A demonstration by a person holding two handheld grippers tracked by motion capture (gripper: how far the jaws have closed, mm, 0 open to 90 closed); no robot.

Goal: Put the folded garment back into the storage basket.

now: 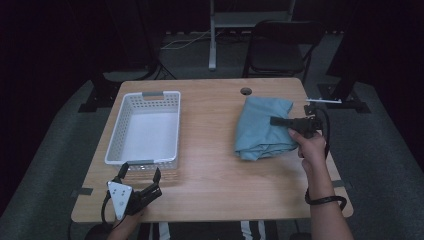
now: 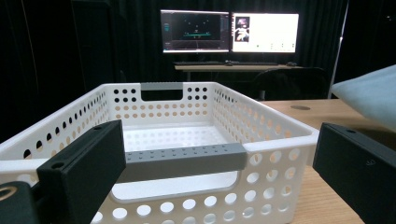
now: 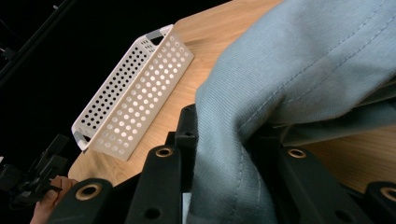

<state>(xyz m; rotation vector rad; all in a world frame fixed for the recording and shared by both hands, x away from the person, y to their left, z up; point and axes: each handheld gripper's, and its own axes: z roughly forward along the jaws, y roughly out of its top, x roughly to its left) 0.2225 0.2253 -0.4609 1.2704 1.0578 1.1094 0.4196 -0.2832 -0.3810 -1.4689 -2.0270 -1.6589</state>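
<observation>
- A white basket (image 1: 120, 131) with punched holes sits on the left half of the wooden table (image 1: 210, 165), long side running away from the person; its floor is bare, with nothing lying inside.
- The basket has grey handle bars at both short ends; the near bar (image 2: 184, 160) faces the left gripper.
- The left gripper (image 1: 140, 174) rests at the table's near left corner, just in front of the basket's near end, its jaws spread wide with nothing between them.
- A blue-green cloth (image 1: 262, 127) lies bunched on the right half of the table, well apart from the basket.
- The right gripper (image 1: 278, 120) reaches in from the right edge, its jaws pressed together on a fold of the cloth (image 3: 243, 154) near the cloth's right side.
- A broad strip of bare wood runs between the basket and the cloth, and more open wood lies along the near edge.
- A round hole (image 1: 246, 91) sits near the far edge; beyond that edge stands a dark folding chair (image 1: 280, 47).
</observation>
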